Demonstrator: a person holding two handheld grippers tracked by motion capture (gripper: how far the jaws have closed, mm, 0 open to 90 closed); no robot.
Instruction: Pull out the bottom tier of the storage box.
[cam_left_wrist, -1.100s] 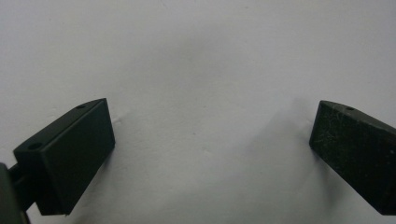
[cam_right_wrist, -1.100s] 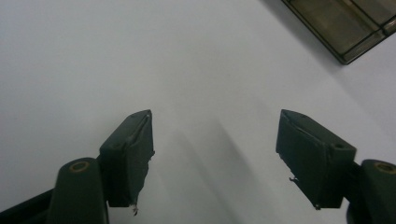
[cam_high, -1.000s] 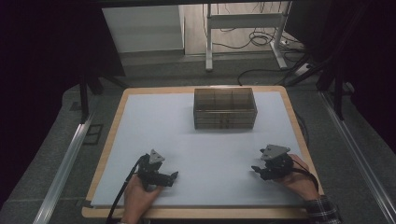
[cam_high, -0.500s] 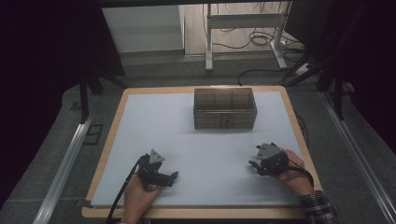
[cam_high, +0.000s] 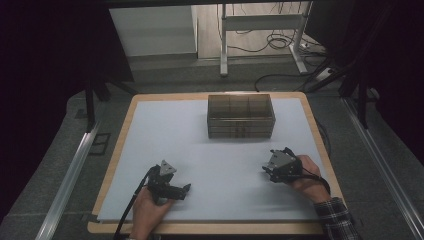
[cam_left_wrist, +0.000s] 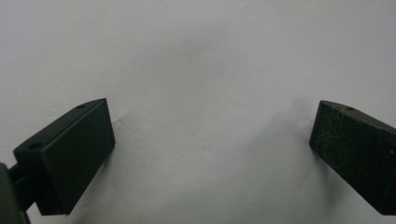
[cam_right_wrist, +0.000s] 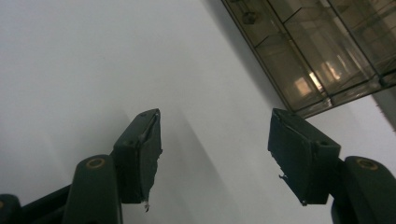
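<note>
Standing near the far edge of the pale grey table mat (cam_high: 165, 135), the smoked transparent plastic box with inner compartments (cam_high: 240, 116) lies well apart from both our grippers. We hold the right gripper (cam_right_wrist: 215, 140) nearer it, its jaws partly open with nothing between them after closing a little. Our left gripper (cam_left_wrist: 210, 140) rests at the near edge, jaws wide apart and empty.

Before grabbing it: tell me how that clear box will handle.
The box looks like thin, rigid, see-through plastic with dividers, so probably stiff and light. It is low and broad, so unlikely to tip. Its smooth walls on the smooth mat may let it slide when pushed.
</note>
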